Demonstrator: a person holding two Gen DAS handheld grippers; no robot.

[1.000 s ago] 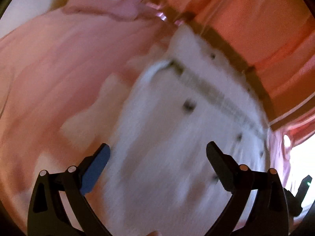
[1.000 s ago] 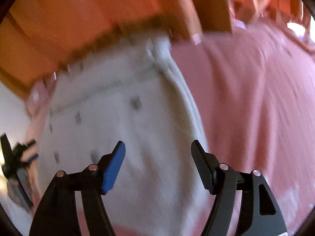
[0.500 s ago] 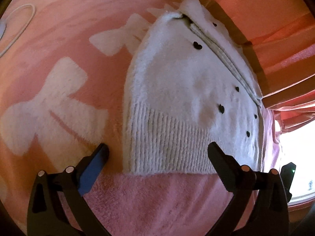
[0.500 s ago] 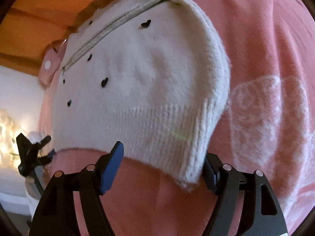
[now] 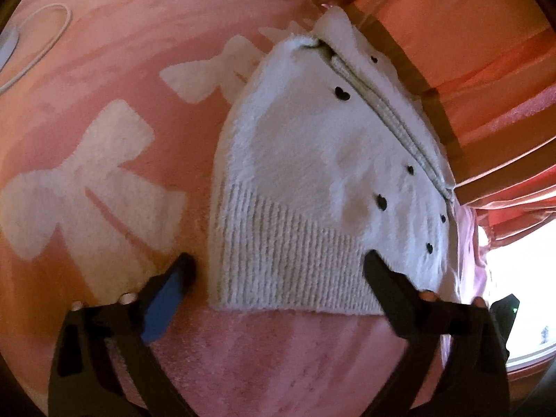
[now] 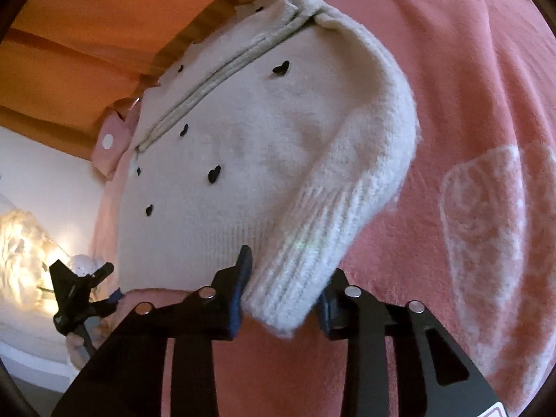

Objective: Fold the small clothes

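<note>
A small white knitted cardigan [image 5: 312, 160] with black heart dots lies flat on a pink blanket [image 5: 104, 80] with white bows. My left gripper [image 5: 278, 278] is open, its fingers astride the ribbed hem at the cardigan's left corner, resting on the blanket. In the right wrist view the cardigan [image 6: 243, 132] has a sleeve folded along its right side. My right gripper [image 6: 283, 299] has closed on the ribbed sleeve cuff [image 6: 295, 278], with the cuff pinched between the fingers.
An orange curtain [image 5: 469, 52] hangs behind the cardigan. A white cable [image 5: 41, 41] lies on the blanket at far left. The left gripper shows in the right wrist view [image 6: 80, 299] near warm lights at the left edge.
Both grippers came down to the cardigan's hem. My right gripper narrowed from wide open onto the sleeve cuff. My left gripper stayed open and moved slightly closer to the hem.
</note>
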